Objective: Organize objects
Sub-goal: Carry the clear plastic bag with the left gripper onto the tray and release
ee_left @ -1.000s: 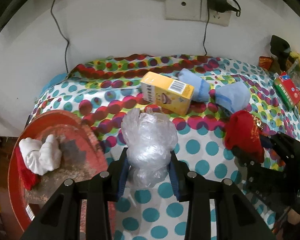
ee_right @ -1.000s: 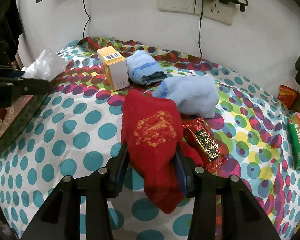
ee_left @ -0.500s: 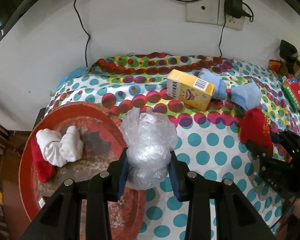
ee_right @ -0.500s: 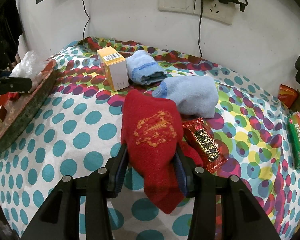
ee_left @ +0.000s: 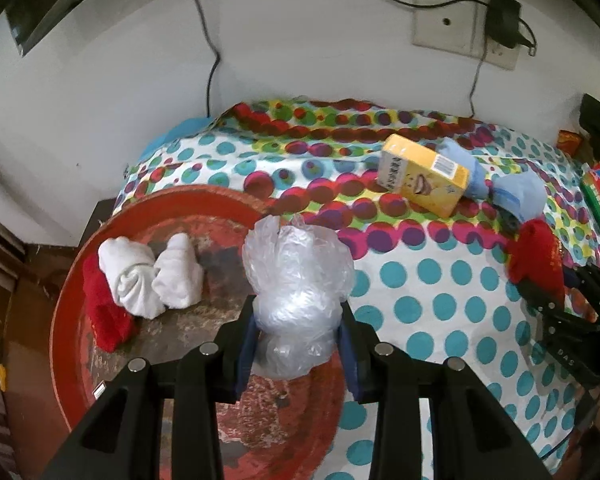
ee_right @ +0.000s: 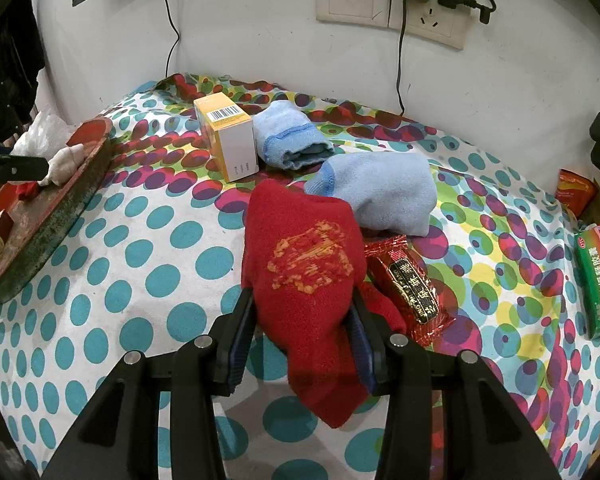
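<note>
- Between the blue pads of the left gripper (ee_left: pixel 296 344) sits a crumpled clear plastic bag (ee_left: pixel 296 284), clamped on both sides and bulging up above the fingers.
- Under that bag lies a round red tray (ee_left: pixel 148 216), worn grey-brown in the middle; the gripper hangs over its right part.
- On the tray's left part rest two rolled white socks (ee_left: pixel 152 276) side by side, touching a red sock (ee_left: pixel 104 312) at their left.
- The tray sits at the left edge of a polka-dot cloth (ee_left: pixel 432 304) that covers the surface.
- Further back on the cloth a yellow box (ee_left: pixel 424 190) lies on its side, with a rolled blue sock (ee_left: pixel 466 168) just behind it.
- The right gripper (ee_right: pixel 302 328) is closed on a red sock with gold embroidery (ee_right: pixel 304 276), which droops down past the fingers onto the cloth.
- Just right of that sock lies a red foil snack packet (ee_right: pixel 408 284), touching it.
- Behind them rests a light blue sock (ee_right: pixel 380 196), near the rolled blue one and the yellow box.
- At the far right edge lies a green and red medicine box (ee_right: pixel 598 280).
- A white wall with a socket plate (ee_right: pixel 392 0) and black cables stands behind.
</note>
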`<act>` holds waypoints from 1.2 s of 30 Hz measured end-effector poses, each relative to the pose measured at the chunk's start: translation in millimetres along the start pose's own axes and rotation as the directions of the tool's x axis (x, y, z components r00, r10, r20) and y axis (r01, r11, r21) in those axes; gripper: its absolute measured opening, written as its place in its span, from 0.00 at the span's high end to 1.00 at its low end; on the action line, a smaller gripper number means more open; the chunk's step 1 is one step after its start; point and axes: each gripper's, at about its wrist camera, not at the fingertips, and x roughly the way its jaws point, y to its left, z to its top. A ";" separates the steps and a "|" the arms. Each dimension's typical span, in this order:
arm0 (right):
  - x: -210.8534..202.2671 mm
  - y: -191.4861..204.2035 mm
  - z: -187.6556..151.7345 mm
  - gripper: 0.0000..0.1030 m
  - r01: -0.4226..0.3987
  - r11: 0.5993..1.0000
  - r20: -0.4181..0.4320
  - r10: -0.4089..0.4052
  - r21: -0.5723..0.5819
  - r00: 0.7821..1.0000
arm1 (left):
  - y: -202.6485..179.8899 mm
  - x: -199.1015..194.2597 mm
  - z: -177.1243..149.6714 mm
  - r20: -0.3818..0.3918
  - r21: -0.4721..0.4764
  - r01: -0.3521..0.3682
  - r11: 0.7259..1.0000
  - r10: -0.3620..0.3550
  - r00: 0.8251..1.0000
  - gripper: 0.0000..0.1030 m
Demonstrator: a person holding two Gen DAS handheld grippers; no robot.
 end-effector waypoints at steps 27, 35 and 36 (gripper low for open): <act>0.5 5.9 0.6 0.58 0.011 1.000 -0.003 -0.011 -0.008 1.000 | 63.1 16.6 -33.3 -0.056 -0.115 -0.038 0.993 0.031 0.998 0.64; 0.7 8.5 1.0 0.57 0.013 1.000 -0.003 -0.013 -0.010 1.000 | 88.3 22.6 -40.9 -0.080 -0.144 -0.063 0.988 0.052 0.995 0.64; 0.8 9.6 1.1 0.57 0.013 1.000 -0.003 -0.013 -0.009 1.000 | 91.2 23.4 -41.6 -0.083 -0.145 -0.066 0.987 0.054 0.995 0.64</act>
